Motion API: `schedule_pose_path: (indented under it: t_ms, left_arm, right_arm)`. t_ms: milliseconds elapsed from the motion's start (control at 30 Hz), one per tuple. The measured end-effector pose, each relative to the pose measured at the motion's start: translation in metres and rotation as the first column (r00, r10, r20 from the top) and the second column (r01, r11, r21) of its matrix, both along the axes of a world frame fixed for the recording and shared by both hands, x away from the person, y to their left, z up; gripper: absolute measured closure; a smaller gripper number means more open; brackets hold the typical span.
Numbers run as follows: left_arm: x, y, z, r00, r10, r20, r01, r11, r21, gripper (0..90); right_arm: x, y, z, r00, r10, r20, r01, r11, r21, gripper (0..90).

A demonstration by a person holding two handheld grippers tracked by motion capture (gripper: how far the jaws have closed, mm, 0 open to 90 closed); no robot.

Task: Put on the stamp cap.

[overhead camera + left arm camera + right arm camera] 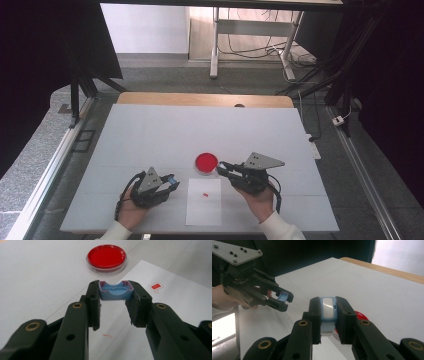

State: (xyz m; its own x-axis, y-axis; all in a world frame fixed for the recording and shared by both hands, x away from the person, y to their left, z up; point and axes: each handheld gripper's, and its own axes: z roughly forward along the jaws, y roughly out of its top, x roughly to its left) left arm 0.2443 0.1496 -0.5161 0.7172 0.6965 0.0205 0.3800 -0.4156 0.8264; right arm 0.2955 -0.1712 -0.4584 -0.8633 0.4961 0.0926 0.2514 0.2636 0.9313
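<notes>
Your left gripper sits at the near left of the table, its jaws closed tight on a small blue cap, a shallow tray-shaped piece with its hollow side facing up in the left gripper view. The pads press on its 2 short ends, so its long axis runs straight across from one jaw to the other.

Your right gripper is at the near right, jaws pointing left toward the red dish and touching or almost touching its right edge. These jaws are also closed firmly, on a blue case with a white face, which stands upright between the pads, its long axis along the jaws. In the right gripper view the cap in the other gripper lies up and to the left of the case, well apart from it.

The move ahead looks like joining the 2 blue pieces, and it turns on that gap. The cap lies to the left of the case across the sheet of white paper, which carries a small red mark, with the dish just beyond the paper's far edge. Neither hand is clearly nearer the middle; the left has the freer path, since the right is up against the dish. You would need to turn 1 piece so that the cap's hollow side faces the case before you close the gap.
</notes>
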Motion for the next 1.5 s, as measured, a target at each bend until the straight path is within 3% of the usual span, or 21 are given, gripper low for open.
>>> schedule_pose_path:
  t_ms: [267, 1100, 1500]
  left_arm:
    - [0.002, -0.016, 0.001, 0.9997, -0.017, 0.020, 0.017, 0.9999, 0.001, 64.6]
    - [0.020, -0.063, 0.000, 0.9964, -0.078, 0.033, 0.077, 0.9968, 0.021, 64.5]
    - [0.022, -0.076, -0.001, 0.9948, -0.095, 0.036, 0.094, 0.9950, 0.036, 64.5]
  right_arm:
    - [0.000, 0.001, -0.001, 0.9996, 0.005, -0.029, -0.004, 0.9995, 0.032, 74.9]
    - [-0.002, 0.002, -0.002, 0.9993, -0.016, -0.033, 0.017, 0.9992, 0.037, 75.0]
    - [-0.002, 0.005, -0.004, 0.9988, -0.024, -0.042, 0.025, 0.9993, 0.029, 75.1]
